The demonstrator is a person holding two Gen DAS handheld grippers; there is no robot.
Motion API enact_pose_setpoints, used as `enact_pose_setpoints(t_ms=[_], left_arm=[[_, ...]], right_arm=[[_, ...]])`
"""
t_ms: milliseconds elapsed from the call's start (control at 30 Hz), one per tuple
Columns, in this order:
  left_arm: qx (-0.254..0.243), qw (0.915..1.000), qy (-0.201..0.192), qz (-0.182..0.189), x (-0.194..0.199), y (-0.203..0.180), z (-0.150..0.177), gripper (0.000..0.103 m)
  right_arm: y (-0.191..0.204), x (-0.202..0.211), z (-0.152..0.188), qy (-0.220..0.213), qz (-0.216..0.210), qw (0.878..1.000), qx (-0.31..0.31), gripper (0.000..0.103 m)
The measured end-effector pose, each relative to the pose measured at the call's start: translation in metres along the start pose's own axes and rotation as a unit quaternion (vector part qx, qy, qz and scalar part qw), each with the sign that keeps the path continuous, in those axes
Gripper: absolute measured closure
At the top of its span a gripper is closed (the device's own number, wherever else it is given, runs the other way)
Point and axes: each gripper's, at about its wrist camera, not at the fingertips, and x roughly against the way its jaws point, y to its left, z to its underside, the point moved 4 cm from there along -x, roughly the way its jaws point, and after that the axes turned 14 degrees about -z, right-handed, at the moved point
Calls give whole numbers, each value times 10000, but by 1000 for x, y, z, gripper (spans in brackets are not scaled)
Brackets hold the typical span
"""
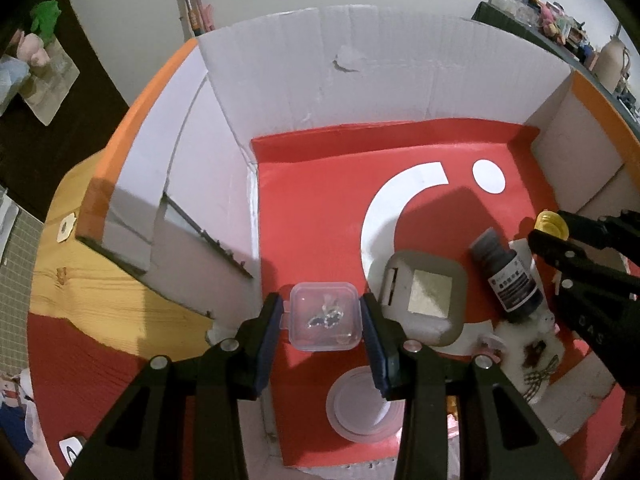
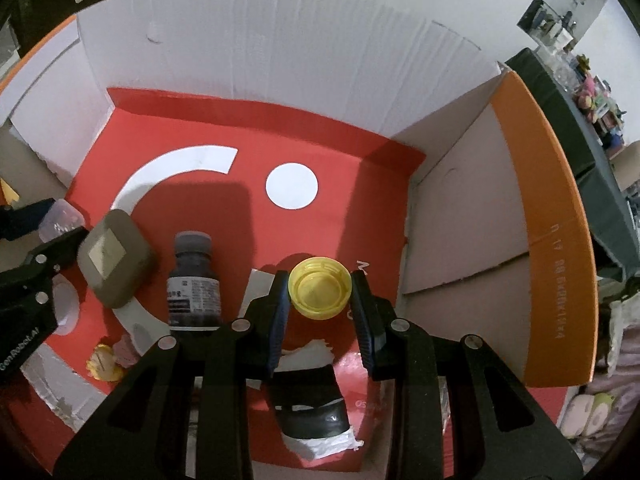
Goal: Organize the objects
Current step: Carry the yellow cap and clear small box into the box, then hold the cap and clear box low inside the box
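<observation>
My left gripper (image 1: 323,322) is shut on a small clear plastic box (image 1: 324,312) with something dark and glittery inside, held just above the red floor (image 1: 312,208) of a cardboard box. In the right wrist view my right gripper (image 2: 320,294) is shut on a yellow screw cap (image 2: 320,288), open side up, over the floor's right part. The left wrist view shows that cap (image 1: 552,224) at the right edge. Between the two grippers, on the floor, lie a dark labelled bottle (image 2: 194,288) on its side and a grey square case (image 2: 114,258).
White cardboard walls (image 2: 280,60) and orange-edged flaps (image 2: 544,216) ring the floor. A round white lid (image 1: 360,408) lies under the left gripper. A white plush piece with a checked bow (image 1: 528,356) and a black item wrapped in white tissue (image 2: 316,416) lie near the front.
</observation>
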Motion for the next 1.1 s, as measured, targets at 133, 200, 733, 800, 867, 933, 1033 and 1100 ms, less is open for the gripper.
enact_pose_setpoints(t_ms=[133, 200, 733, 800, 867, 933, 1033, 1100], left_arm=[[-65, 10000, 9, -21, 2, -3, -2, 62], [-114, 9999, 17, -47, 1, -3, -2, 62], [-168, 9998, 38, -60, 9, -7, -5, 62], [-167, 9998, 36, -61, 8, -6, -5, 61], [-166, 9998, 38, -59, 8, -6, -5, 61], [-169, 9998, 35, -62, 8, -8, -6, 61], [-182, 9998, 25, -72, 10, -8, -6, 61], [-179, 9998, 29, -68, 11, -7, -7, 61]], right_arm=[[3, 1, 2, -6, -102, 9999, -56, 74], [4, 3, 4, 8, -114, 9999, -50, 74], [10, 15, 22, 31, -108, 9999, 20, 74], [17, 16, 29, 34, -100, 9999, 17, 74], [17, 18, 32, 39, -94, 9999, 16, 74], [18, 21, 36, 38, -94, 9999, 12, 74], [19, 21, 36, 42, -92, 9999, 13, 74], [21, 19, 35, 42, -92, 9999, 9, 74]])
